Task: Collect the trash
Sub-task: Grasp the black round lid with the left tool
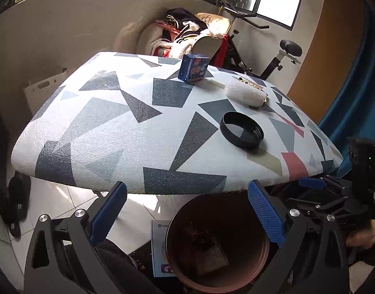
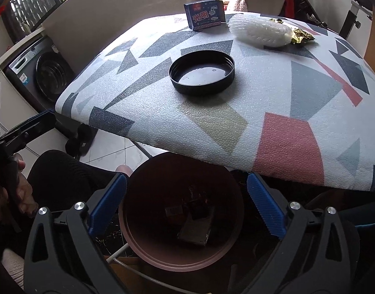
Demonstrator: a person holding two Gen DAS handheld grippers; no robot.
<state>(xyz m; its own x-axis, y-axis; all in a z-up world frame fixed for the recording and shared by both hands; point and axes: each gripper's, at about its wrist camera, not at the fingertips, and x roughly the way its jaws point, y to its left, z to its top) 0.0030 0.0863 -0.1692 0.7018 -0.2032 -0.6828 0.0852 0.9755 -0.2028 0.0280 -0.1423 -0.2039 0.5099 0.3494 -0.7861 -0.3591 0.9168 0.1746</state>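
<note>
On the patterned table (image 1: 109, 122) (image 2: 273, 103) lie a black jar lid (image 1: 241, 129) (image 2: 202, 72), a blue box (image 1: 193, 68) (image 2: 204, 15), a white foam net sleeve (image 1: 245, 93) (image 2: 261, 33) and a gold wrapper (image 2: 302, 35). A brown round bin (image 1: 216, 245) (image 2: 180, 210) stands below the table's front edge with some scraps inside. My left gripper (image 1: 187, 213) is open and empty above the bin. My right gripper (image 2: 187, 205) is open and empty, also above the bin. Each gripper shows in the other's view, the right one (image 1: 315, 191) and the left one (image 2: 32, 125).
A chair heaped with clothes (image 1: 187, 34) and an exercise bike (image 1: 283, 51) stand behind the table. A washing machine (image 2: 40, 73) is at the left. A blue curtain (image 1: 354, 98) hangs at the right. A leaflet (image 1: 159, 247) lies on the tiled floor by the bin.
</note>
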